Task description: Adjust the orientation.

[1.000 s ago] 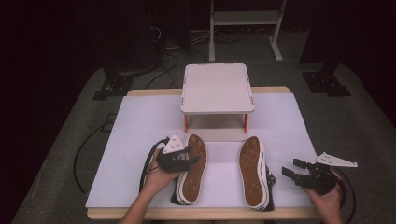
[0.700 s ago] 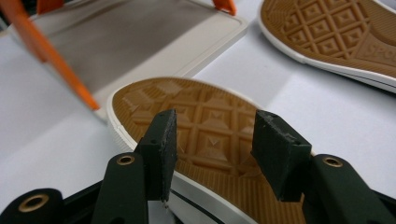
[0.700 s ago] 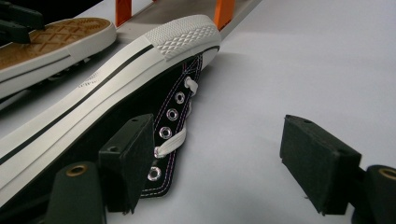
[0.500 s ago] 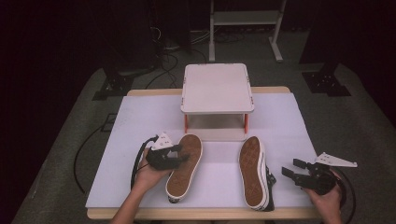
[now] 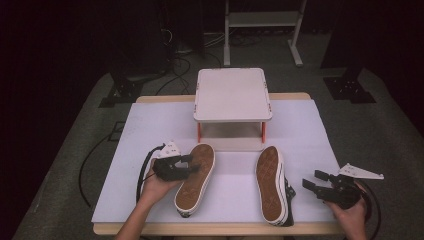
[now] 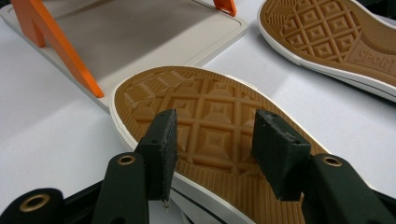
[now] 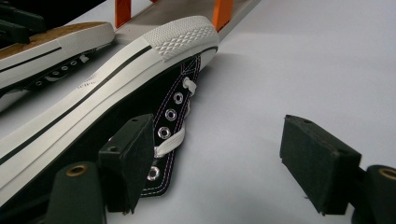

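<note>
High view, left shoe: black canvas sneaker with a brown rubber sole (image 5: 195, 177) is lying sole-up at the near left of the white table (image 5: 310, 130), toe pointing far.
Left gripper (image 5: 187, 161): it is hovering over that sole, jaws standing wide apart in the left gripper view (image 6: 215, 144), gripping nothing.
Right shoe: matching black sneaker (image 5: 271, 182) is lying sole-up to the right, well apart.
Right gripper (image 5: 311, 181): jaws are gaping wide just right of this shoe's laced side (image 7: 173, 116), empty.
Stand: beige flat-topped platform on orange legs (image 5: 232, 95) is standing at the far centre, beyond both toes.
</note>
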